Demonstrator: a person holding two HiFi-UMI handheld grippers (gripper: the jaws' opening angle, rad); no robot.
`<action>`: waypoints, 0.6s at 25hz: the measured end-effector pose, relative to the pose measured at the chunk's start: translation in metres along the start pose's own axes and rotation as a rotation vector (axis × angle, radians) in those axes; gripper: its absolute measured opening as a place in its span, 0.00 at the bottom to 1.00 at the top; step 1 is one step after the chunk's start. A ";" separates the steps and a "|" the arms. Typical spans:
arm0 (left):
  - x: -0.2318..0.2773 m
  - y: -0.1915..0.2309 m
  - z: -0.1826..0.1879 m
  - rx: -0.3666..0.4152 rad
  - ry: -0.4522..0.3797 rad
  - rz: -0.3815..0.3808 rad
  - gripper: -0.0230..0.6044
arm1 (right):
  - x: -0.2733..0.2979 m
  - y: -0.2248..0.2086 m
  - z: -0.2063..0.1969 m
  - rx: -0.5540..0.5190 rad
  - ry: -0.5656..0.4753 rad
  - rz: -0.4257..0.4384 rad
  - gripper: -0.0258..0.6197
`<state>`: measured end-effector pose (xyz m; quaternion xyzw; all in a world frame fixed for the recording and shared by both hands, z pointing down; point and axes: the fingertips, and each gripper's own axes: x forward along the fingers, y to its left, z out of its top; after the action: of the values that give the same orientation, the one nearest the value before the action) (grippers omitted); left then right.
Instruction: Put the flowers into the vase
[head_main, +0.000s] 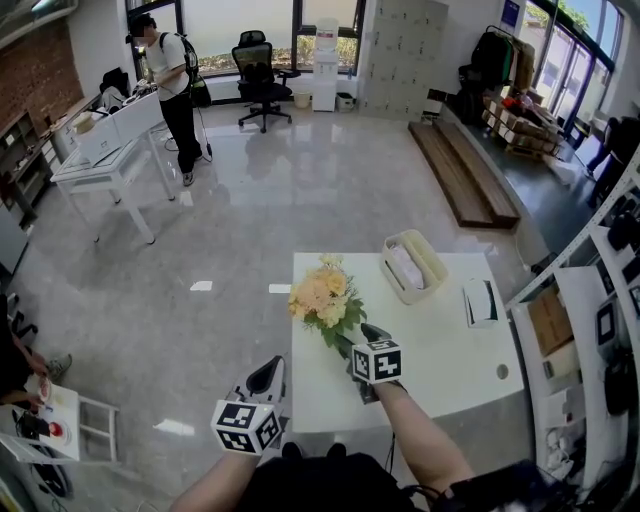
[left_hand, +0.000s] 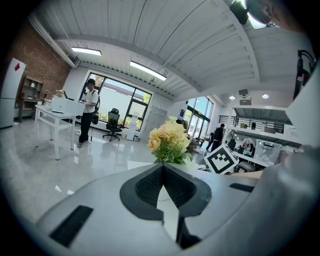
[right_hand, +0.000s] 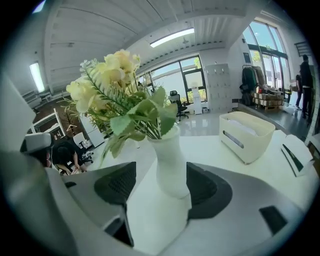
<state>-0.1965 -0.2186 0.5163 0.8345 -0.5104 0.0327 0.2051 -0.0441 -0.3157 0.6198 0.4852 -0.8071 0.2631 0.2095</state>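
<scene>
White table (head_main: 440, 370) stands on a glossy grey floor (head_main: 250, 200) in an open office. The flowers (head_main: 322, 295) are near the table's left edge, beside a marker cube (head_main: 378, 360).

Left gripper view: the left gripper (left_hand: 162, 168) has its jaws closed together, with nothing between them.

Right gripper view: the right gripper (right_hand: 162, 185) has its jaws wide apart. The white vase (right_hand: 170, 160), holding the flowers, stands between them and is not pressed.

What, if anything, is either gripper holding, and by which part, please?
Nothing: the right gripper stands open around the white narrow-necked vase; the left gripper is shut, empty.
</scene>
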 end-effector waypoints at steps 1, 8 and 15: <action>0.002 -0.001 0.000 0.001 0.000 -0.004 0.04 | -0.001 -0.001 -0.005 0.010 0.006 -0.002 0.52; 0.007 -0.012 0.002 0.020 -0.007 -0.020 0.04 | -0.041 0.011 -0.019 0.012 -0.065 0.023 0.39; 0.009 -0.019 0.009 0.040 -0.027 -0.016 0.04 | -0.115 0.038 0.020 -0.089 -0.337 -0.064 0.07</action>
<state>-0.1769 -0.2217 0.5046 0.8428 -0.5058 0.0301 0.1816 -0.0286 -0.2356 0.5278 0.5383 -0.8257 0.1352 0.1007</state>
